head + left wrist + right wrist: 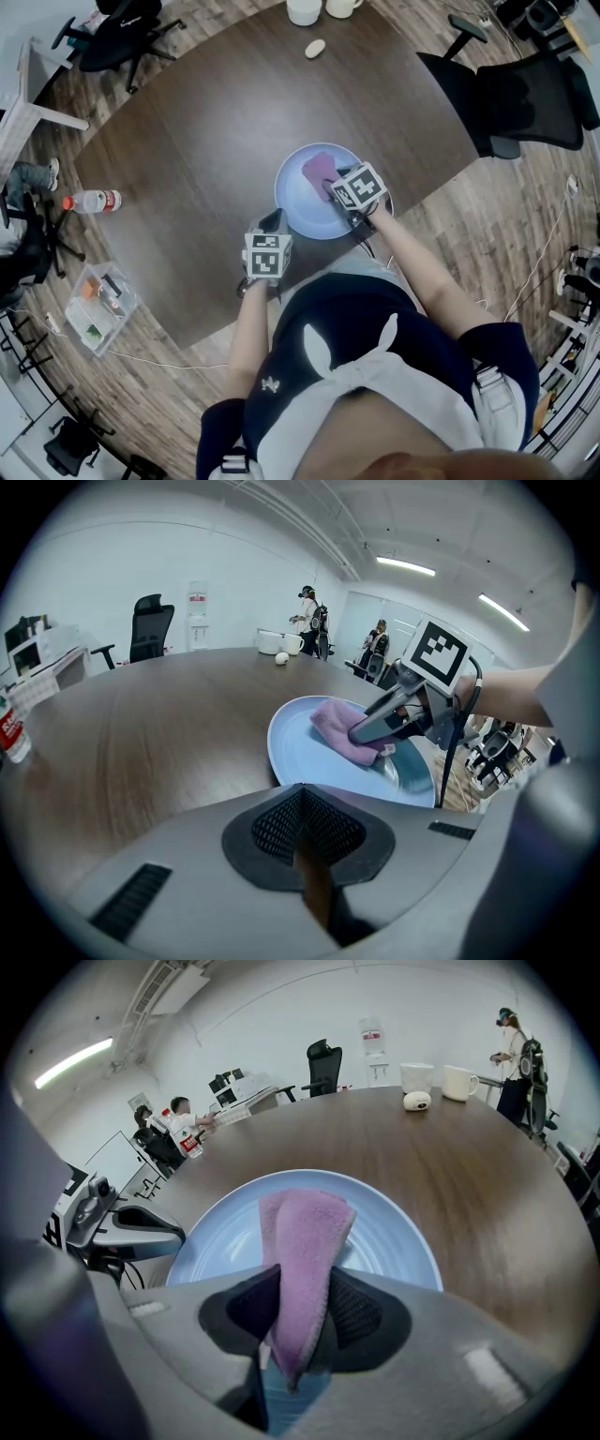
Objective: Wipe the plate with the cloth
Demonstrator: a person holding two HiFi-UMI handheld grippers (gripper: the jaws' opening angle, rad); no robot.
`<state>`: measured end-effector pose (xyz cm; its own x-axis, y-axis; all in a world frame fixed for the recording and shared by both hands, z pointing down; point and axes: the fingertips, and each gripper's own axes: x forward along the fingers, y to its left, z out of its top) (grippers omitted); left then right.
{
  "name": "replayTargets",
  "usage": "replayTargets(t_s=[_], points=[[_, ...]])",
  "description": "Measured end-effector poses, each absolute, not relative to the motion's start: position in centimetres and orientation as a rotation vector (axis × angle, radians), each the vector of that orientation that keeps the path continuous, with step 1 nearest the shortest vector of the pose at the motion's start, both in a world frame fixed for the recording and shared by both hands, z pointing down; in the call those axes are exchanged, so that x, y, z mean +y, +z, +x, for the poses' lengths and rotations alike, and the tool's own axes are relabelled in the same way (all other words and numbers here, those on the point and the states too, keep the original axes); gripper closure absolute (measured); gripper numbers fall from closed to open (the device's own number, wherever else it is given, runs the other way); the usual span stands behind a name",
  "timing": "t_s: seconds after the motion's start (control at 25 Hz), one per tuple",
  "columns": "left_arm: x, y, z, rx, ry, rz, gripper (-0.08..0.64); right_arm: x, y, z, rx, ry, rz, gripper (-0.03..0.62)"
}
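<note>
A light blue plate (292, 208) lies on the dark wooden table near its front edge. A folded purple cloth (319, 169) rests on the plate's far half. My right gripper (334, 193) is shut on the cloth and holds it down onto the plate. In the right gripper view the cloth (305, 1237) runs up between the black pads of the right gripper (298, 1309), over the plate (398, 1237). My left gripper (272, 223) sits just off the plate's left rim on the table. In the left gripper view the left gripper (305, 829) has its pads together with nothing between them, short of the plate (292, 747).
Two white cups (303, 9) and a small pale rounded object (315, 49) stand at the table's far side. A bottle with a red label (92, 202) lies by the left edge. Black office chairs (525, 98) stand to the right. A clear box (98, 309) sits below left.
</note>
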<state>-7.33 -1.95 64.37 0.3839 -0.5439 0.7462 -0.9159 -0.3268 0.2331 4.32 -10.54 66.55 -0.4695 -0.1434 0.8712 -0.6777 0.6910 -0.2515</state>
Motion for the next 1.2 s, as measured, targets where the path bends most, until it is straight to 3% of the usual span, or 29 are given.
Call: replayTargets(t_s=[1.2], points=[[-2.3, 64.2, -7.5, -1.237, 0.691, 2.015, 0.555, -13.0, 65.8, 7.6, -1.835, 0.394, 0.659, 0.442]])
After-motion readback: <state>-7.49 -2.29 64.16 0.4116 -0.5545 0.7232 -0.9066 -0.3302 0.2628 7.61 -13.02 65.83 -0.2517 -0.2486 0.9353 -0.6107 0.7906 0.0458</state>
